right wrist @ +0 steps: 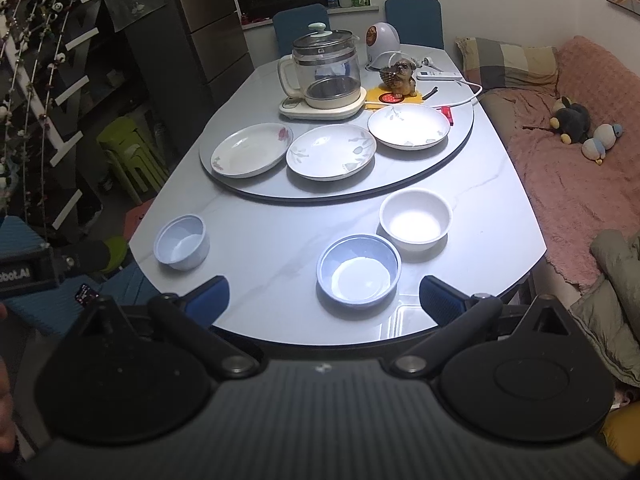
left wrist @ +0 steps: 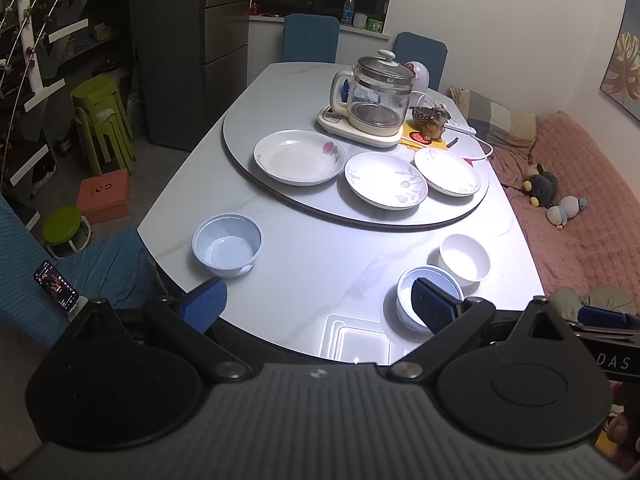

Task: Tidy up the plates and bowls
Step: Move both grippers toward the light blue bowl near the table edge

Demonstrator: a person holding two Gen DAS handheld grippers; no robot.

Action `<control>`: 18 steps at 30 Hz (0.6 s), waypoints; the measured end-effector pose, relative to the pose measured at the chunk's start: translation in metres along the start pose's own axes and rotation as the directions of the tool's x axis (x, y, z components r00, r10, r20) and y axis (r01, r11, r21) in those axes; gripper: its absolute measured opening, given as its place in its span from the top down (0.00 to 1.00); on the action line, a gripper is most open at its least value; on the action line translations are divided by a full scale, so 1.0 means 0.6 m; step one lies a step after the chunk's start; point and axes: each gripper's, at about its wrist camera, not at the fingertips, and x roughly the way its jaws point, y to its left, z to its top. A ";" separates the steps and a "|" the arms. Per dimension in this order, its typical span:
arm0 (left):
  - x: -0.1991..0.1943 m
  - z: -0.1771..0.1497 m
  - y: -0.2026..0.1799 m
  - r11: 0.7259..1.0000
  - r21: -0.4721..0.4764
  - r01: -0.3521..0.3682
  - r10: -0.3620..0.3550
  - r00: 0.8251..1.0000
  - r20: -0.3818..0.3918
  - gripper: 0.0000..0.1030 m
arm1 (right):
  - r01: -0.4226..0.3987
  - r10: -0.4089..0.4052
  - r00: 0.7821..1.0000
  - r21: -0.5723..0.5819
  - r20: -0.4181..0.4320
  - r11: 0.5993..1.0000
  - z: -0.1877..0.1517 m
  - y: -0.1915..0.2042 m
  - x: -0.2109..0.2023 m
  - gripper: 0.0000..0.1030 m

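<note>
Blue bowl (right wrist: 359, 271) sits low-centre in the right wrist frame, w/ white bowl (right wrist: 416, 215) just up-right, almost touching. It lies dead ahead of the right gripper (right wrist: 324, 296), fingers wide apart, nothing held. Right looks nearer, so likely takes it. Left gripper (left wrist: 320, 298), also spread and empty, faces bare table (left wrist: 304, 256); 2nd blue bowl (left wrist: 227, 245) is up-left of it. Three plates (right wrist: 331, 152) line the turntable (right wrist: 460, 148), upper-mid frame.

Hidden and cut-off parts
The left gripper's finger (left wrist: 434, 304) covers part of a blue bowl (left wrist: 412, 292); the phone (left wrist: 56, 286) screen is too small to read; a chair (right wrist: 300, 24) stands half hidden behind the kettle (right wrist: 324, 72)
</note>
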 end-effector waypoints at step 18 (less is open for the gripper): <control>0.029 0.019 0.054 0.999 -0.047 -0.015 0.013 0.999 -0.046 0.03 | -0.085 0.085 0.996 -0.007 -0.033 0.996 0.018 0.047 0.034 0.01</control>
